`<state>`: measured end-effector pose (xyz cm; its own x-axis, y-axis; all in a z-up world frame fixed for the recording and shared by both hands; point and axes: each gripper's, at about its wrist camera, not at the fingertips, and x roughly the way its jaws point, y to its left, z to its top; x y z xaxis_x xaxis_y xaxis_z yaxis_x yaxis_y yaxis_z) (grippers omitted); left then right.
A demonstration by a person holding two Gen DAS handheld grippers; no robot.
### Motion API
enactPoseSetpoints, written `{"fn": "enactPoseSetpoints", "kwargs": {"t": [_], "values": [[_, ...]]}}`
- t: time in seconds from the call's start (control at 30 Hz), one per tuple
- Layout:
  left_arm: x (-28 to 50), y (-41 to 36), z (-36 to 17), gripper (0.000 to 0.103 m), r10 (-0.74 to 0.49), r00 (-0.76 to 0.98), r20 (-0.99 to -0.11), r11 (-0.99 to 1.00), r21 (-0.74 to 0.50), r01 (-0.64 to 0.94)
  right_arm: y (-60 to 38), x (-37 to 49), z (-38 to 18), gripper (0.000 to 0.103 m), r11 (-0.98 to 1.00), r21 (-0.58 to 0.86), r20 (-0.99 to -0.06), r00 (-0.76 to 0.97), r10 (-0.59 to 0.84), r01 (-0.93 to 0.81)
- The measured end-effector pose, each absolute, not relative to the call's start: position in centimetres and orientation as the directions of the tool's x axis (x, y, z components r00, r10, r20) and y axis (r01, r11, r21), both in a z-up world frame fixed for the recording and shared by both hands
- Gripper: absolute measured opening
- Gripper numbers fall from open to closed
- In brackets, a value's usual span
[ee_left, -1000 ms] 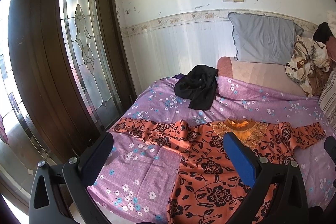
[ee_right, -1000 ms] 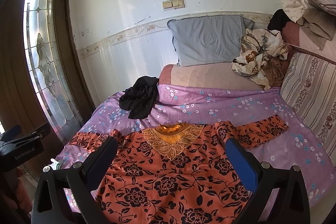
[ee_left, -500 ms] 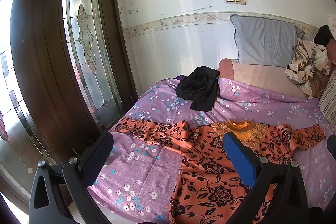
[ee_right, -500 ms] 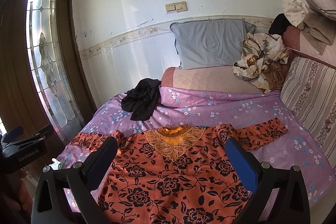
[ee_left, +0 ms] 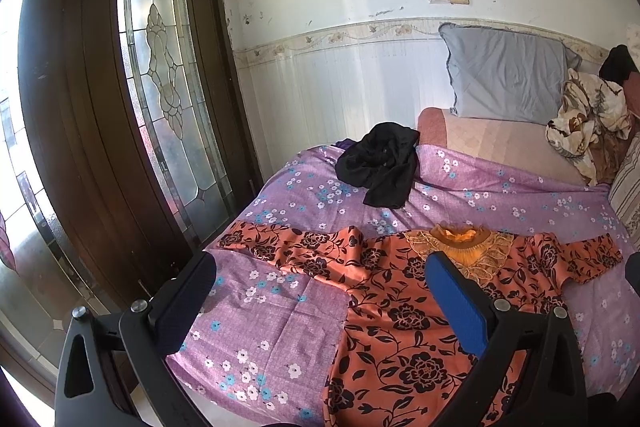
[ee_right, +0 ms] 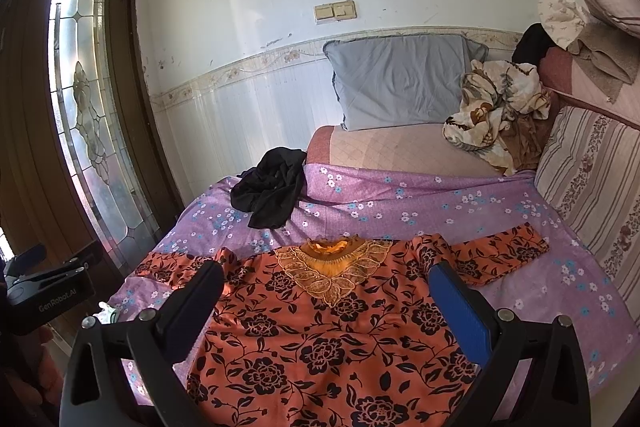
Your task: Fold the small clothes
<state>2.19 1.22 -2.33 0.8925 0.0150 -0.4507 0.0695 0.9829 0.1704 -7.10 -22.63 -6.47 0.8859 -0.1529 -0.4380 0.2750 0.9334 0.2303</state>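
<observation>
From the left wrist I saw the bed [ee_left: 280, 331] by the glazed door, orange floral blouse [ee_left: 404, 331] spread flat; my left hand-held gripper [ee_left: 320, 303] gaped wide, empty, raised slightly since before. Right view: right hand-held gripper [ee_right: 326, 311] equally wide above the blouse [ee_right: 320, 339]; slippery cloth might bunch when pinched.

One orange black-flowered long-sleeved top [ee_right: 328, 339] spread flat, one crumpled black garment [ee_right: 272, 193], one grey pillow [ee_right: 400, 79], one cream-and-brown patterned bundle of cloth [ee_right: 496, 107], two open black grippers, left [ee_left: 320, 303] and right [ee_right: 326, 307].
</observation>
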Motion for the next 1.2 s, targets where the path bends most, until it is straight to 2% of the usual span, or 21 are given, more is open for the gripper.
{"fn": "enactPoseSetpoints", "kwargs": {"t": [0.47,0.73,0.87,0.93,1.0,1.07,1.2], "values": [[4.8,-1.0,-3.9,0.103,0.0,0.881,-0.472,0.979,0.18,0.096,-24.4,-4.7,-8.1,0.103,0.923,0.238,-0.474,0.865,-0.162,0.303],[9.6,-5.0,-6.7,0.103,0.001,0.861,-0.508,0.969,0.212,0.124,-28.3,-1.0,-10.3,0.103,0.9,0.246,-0.496,0.844,-0.201,0.359],[14.8,-8.5,-10.7,0.103,-0.008,0.824,-0.567,0.968,0.203,0.149,-33.4,2.0,-13.7,0.103,0.863,0.299,-0.522,0.827,-0.208,0.407],[18.5,-10.7,-14.5,0.103,-0.011,0.76,-0.65,0.963,0.198,0.184,-37.3,3.1,-16.2,0.103,0.824,0.359,-0.527,0.824,-0.209,0.439],[21.4,-12.6,-18.4,0.103,-0.035,0.674,-0.738,0.962,0.158,0.223,-42.7,4.1,-19.6,0.103,0.745,0.423,-0.571,0.79,-0.222,0.516],[23.8,-14.1,-22.5,0.103,-0.032,0.6,-0.799,0.963,0.136,0.233,-49.4,4.5,-23.9,0.103,0.617,0.5,-0.63,0.744,-0.221,0.607],[25.7,-15.3,-28.4,0.103,-0.009,0.539,-0.842,0.963,0.138,0.231,-59.9,1.9,-31.0,0.103,0.327,0.631,-0.678,0.705,-0.209,0.704]]}}
